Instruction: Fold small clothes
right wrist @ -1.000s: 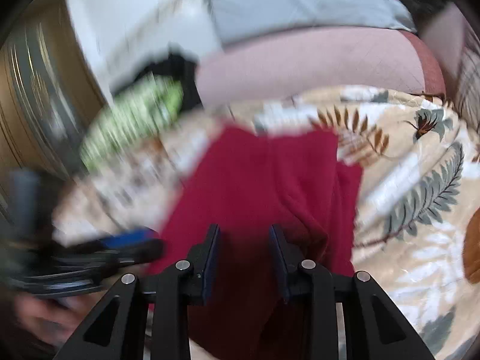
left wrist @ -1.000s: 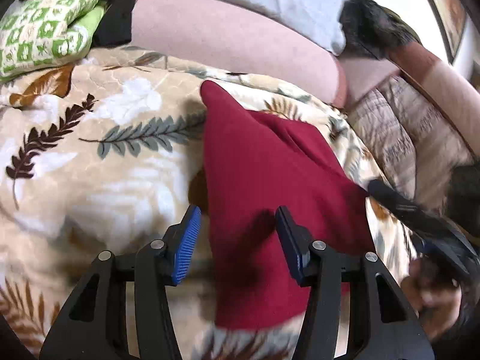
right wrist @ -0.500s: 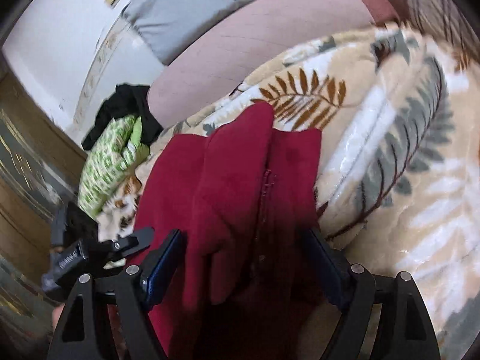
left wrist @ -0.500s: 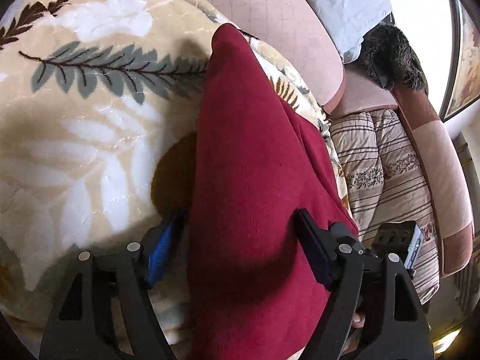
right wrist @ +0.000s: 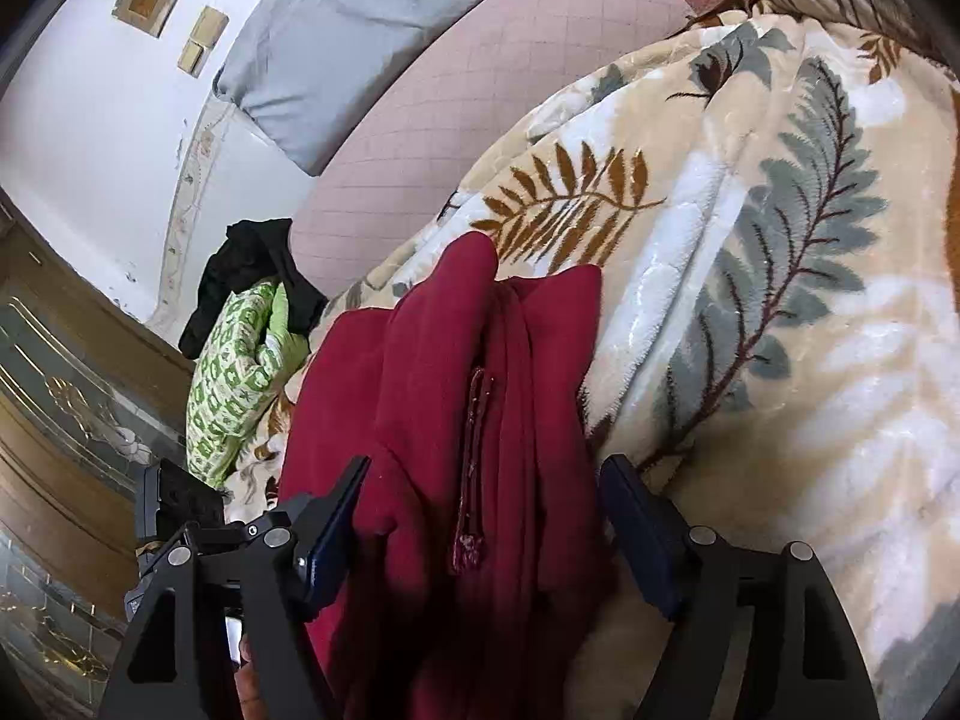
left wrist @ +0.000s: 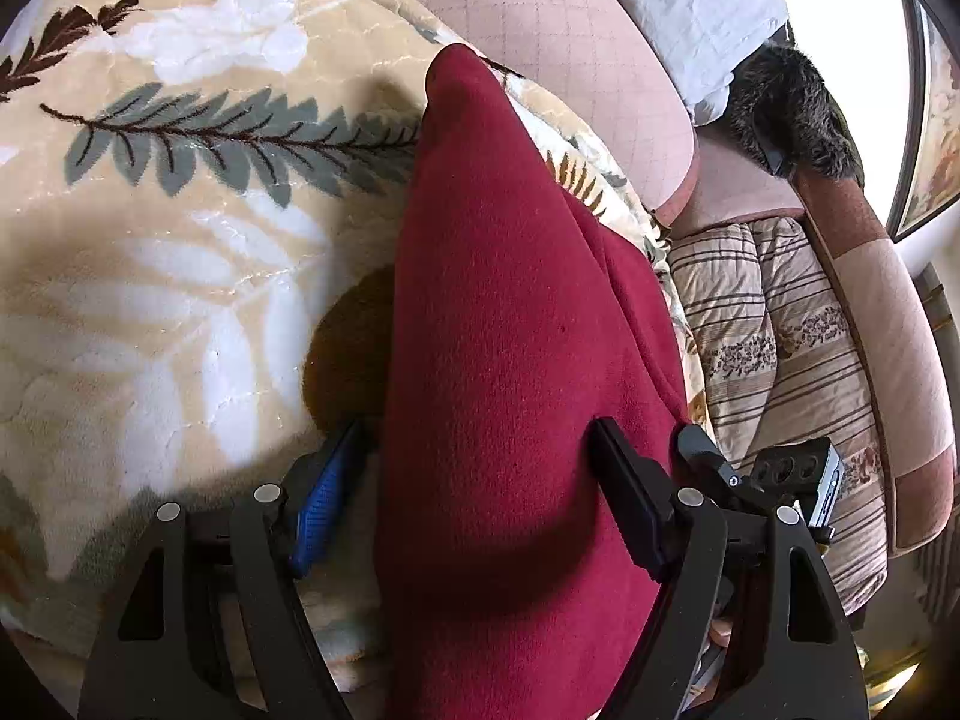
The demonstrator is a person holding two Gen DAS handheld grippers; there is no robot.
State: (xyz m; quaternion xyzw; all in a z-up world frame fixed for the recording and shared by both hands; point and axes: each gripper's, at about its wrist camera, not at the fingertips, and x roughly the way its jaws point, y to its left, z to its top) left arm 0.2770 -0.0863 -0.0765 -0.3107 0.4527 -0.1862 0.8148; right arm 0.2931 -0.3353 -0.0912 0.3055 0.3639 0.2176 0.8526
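A dark red fleece garment (left wrist: 510, 330) lies folded lengthwise on a beige leaf-patterned blanket (left wrist: 150, 252). My left gripper (left wrist: 474, 504) is open, its jaws wide apart on either side of the garment's near end. In the right wrist view the same garment (right wrist: 480, 372) shows layered folds and a seam. My right gripper (right wrist: 480, 528) is open, its jaws straddling that end of the garment. The other gripper's body shows at the edge of each view (left wrist: 798, 480) (right wrist: 180, 498).
A pink sofa back (left wrist: 540, 30) with a grey cushion (right wrist: 372, 30) runs behind the blanket. A green patterned cloth (right wrist: 240, 372) and a black garment (right wrist: 252, 264) lie at one end. A striped quilt (left wrist: 780, 348) and a dark furry item (left wrist: 786, 108) lie at the other.
Both grippers opened wide and dropped low over the garment's ends, from about a second ago. Since half a second ago, almost nothing has moved.
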